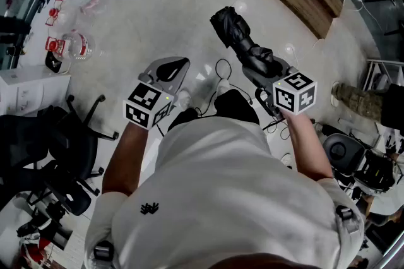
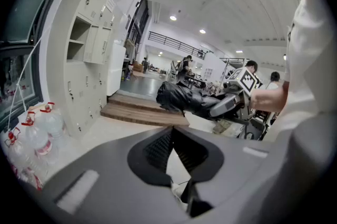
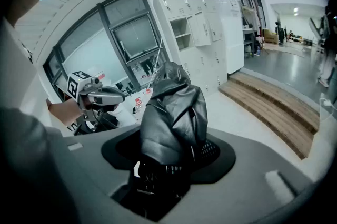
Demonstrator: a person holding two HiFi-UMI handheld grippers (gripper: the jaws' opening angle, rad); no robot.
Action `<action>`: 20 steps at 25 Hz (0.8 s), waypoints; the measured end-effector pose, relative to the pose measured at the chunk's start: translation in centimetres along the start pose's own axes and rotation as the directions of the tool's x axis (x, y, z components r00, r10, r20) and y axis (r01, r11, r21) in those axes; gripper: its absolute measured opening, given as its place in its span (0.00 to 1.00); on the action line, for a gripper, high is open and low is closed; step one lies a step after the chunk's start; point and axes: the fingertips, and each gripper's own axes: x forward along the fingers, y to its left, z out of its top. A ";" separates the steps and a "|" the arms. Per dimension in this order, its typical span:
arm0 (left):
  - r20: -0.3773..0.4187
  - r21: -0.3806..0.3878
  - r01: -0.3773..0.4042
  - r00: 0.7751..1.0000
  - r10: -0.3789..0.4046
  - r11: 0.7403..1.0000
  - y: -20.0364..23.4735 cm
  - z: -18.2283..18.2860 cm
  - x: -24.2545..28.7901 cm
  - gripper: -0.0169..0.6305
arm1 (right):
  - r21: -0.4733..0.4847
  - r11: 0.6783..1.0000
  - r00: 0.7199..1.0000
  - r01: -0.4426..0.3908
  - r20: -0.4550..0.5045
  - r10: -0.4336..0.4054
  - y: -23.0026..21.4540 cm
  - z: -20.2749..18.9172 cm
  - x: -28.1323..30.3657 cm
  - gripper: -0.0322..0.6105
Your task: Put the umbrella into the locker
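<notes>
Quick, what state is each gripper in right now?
The left gripper: closed, nothing between its jaws.
The right gripper: closed on the black umbrella.

No legible words or numbers are showing: the left gripper (image 1: 172, 67) and right gripper (image 1: 255, 69) are carrying only black-and-white square patterns, and red labels on the water jugs (image 1: 74, 45) are appearing too small to read.

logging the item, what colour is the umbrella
Black, with a slight sheen on the folded umbrella; it shows best in the right gripper view.
</notes>
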 end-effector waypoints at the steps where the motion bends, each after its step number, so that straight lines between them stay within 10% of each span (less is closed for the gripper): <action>1: 0.001 -0.006 -0.008 1.000 0.008 1.000 0.2 -0.1 -0.4 0.11 | -0.003 1.000 1.000 -0.010 -0.007 0.010 0.2 0.2 0.4 0.43; 20: 0.065 -0.091 -0.195 0.977 0.201 0.977 -0.1 11.6 12.3 0.11 | -0.170 0.963 0.977 -0.209 -0.082 0.197 -15.2 10.7 2.6 0.43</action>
